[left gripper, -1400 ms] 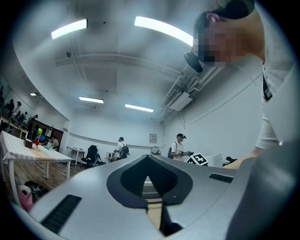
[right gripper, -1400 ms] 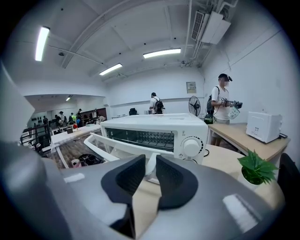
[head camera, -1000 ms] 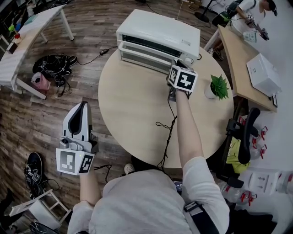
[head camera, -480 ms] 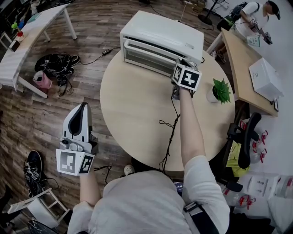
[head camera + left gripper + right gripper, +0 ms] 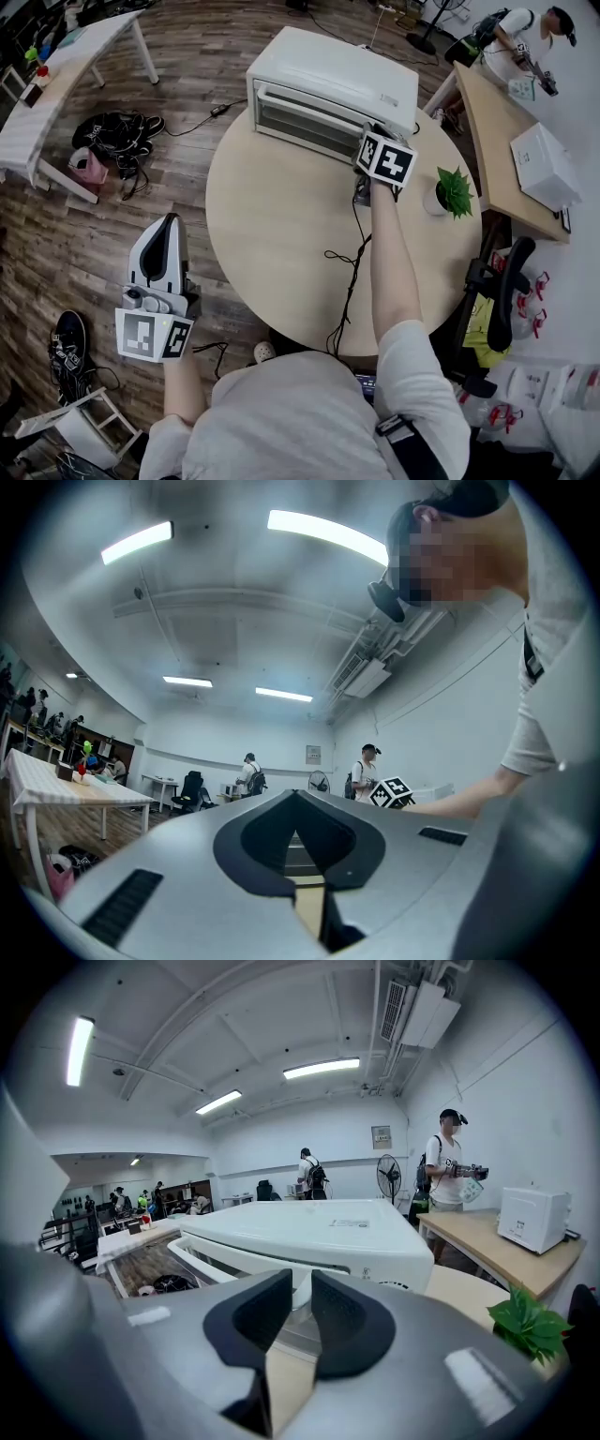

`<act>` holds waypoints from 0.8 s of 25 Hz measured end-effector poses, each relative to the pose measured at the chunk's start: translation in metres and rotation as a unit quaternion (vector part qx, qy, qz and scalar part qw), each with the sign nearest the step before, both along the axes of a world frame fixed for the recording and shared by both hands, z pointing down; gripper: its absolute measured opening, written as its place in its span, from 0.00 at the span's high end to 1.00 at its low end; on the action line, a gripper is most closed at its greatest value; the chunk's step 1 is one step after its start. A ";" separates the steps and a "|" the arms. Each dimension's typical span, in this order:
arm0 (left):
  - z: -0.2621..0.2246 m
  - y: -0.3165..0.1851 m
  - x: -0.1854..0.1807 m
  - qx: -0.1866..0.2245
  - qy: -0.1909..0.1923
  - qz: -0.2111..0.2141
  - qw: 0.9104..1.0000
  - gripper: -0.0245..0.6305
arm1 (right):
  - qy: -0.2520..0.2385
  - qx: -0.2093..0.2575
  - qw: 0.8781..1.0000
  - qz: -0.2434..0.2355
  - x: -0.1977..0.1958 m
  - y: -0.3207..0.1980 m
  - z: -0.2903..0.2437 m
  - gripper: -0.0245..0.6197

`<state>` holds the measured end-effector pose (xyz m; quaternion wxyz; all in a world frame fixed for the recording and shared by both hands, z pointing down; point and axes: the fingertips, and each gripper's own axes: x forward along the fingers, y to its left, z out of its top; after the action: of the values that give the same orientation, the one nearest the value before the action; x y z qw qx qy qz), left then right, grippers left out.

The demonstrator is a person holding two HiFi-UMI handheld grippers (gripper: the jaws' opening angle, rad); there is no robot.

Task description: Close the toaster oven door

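Off the table's near edge, at the lower left of the head view, the left gripper (image 5: 171, 220) hangs over the wood floor (image 5: 103, 234) with its jaws pointing away from the person. In its own view the tips meet and nothing sits between them. The person's left arm runs back from it toward the bottom of the picture.

On the round table (image 5: 272, 216), a thin black cable (image 5: 345, 272) trails from the near edge up toward the right gripper (image 5: 375, 136), which the outstretched right arm holds at the far side of the table. Its marker cube sits just in front of the right end of the oven's front. In the right gripper view the jaws stand a narrow way apart, with a white edge of the oven front seen in the gap. Whether they pinch it cannot be told.

The toaster oven (image 5: 337, 75) stands at the table's far edge. Its door (image 5: 300, 120) is raised nearly flush with the body. A small potted plant (image 5: 452, 187) sits on the table to the right of the gripper.
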<state>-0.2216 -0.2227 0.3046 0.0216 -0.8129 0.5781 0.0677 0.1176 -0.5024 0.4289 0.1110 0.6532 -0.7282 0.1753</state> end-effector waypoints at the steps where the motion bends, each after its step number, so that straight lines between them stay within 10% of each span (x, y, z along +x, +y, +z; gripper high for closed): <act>1: 0.000 0.000 0.001 0.000 0.000 0.000 1.000 0.95 | -0.001 0.000 1.000 0.000 0.001 -0.001 0.000 0.86; 20: -0.009 -0.008 0.010 0.009 -0.011 0.006 1.000 0.95 | -0.019 0.064 0.997 -0.025 -0.005 0.014 -0.006 0.95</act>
<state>-0.2114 -0.2304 0.2956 0.0343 -0.8170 0.5720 0.0642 0.1126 -0.4883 0.4231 0.0595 0.6375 -0.7557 0.1378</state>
